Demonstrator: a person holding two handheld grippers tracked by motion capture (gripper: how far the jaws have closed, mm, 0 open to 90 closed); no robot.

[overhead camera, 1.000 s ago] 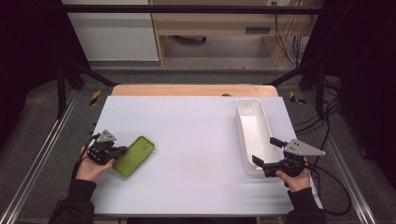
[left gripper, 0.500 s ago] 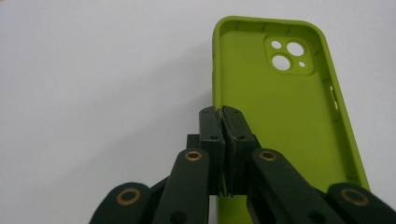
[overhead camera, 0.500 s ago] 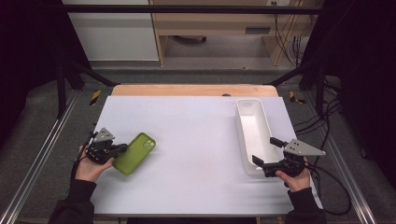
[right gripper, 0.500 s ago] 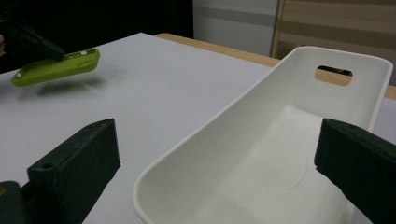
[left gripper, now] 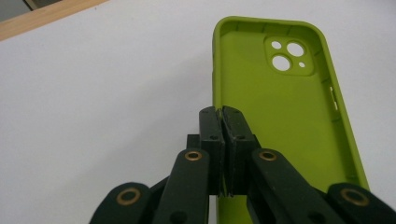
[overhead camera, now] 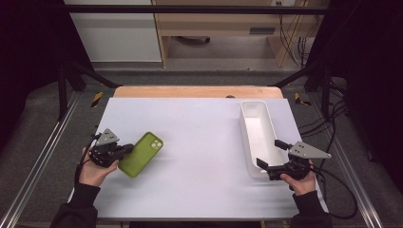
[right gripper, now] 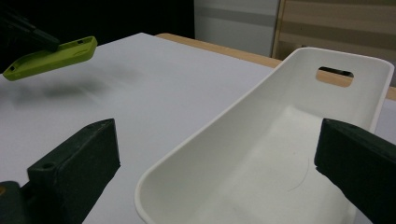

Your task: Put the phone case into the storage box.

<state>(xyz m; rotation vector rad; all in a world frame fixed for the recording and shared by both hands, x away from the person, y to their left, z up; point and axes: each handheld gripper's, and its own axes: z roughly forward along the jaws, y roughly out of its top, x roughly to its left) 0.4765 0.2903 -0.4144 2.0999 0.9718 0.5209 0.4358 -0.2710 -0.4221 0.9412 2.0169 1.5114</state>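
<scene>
The left tongs (overhead camera: 124, 151), clamped on the edge of the green phone case (overhead camera: 141, 154), have lifted it slightly off the white desk (overhead camera: 199, 142) (a shadow lies beneath it in the right gripper view). The right tongs (overhead camera: 272, 154) stay put, jaws wide apart around the near end of the white bin (overhead camera: 259, 135)

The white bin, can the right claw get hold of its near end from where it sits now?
Probably yes. The right claw is open, one jaw on each side of the white bin's near end, with nothing between. The phone case, held by the left claw, is far off.
</scene>
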